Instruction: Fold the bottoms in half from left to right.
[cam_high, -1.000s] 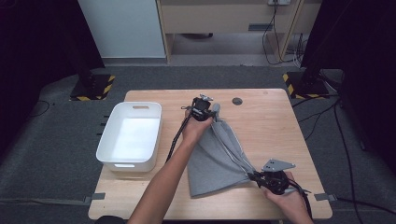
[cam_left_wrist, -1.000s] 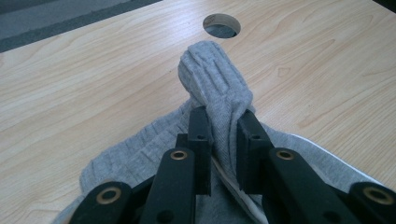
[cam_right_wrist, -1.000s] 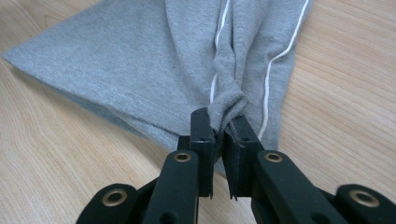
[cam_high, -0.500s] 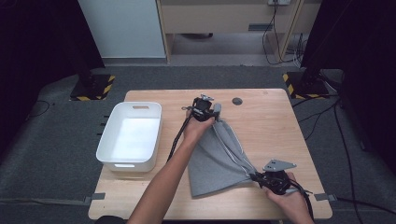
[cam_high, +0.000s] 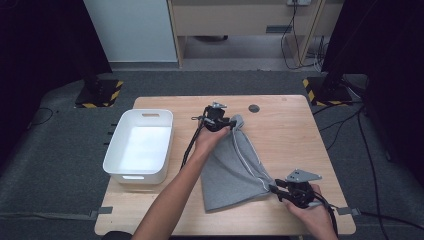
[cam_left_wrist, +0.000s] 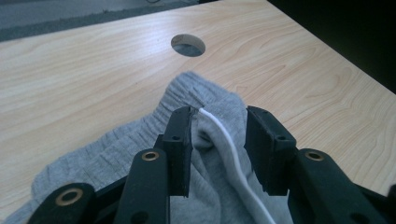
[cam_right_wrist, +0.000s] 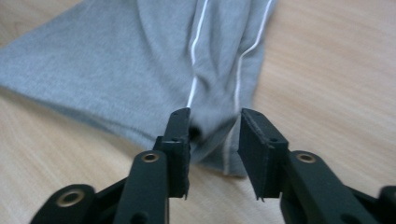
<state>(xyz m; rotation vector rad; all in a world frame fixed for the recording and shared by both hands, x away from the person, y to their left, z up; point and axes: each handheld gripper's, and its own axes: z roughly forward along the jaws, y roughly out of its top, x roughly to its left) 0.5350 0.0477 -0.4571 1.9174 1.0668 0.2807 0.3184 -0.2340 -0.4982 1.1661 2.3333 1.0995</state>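
The grey knit garment with white piping (cam_high: 235, 172) lies flat on the table's middle. Both grippers' jaws have just been opening: left gripper (cam_left_wrist: 218, 135) lets go the waistband, right gripper (cam_right_wrist: 215, 135) the hem, so prob. laying is done. White plastic bin (cam_high: 140, 145) stands beside, nothing blocks.

You have grey shorts (cam_high: 227, 172) lying folded on the wooden table right of centre. White piping runs down them. Ribbed waistband end points away from you.
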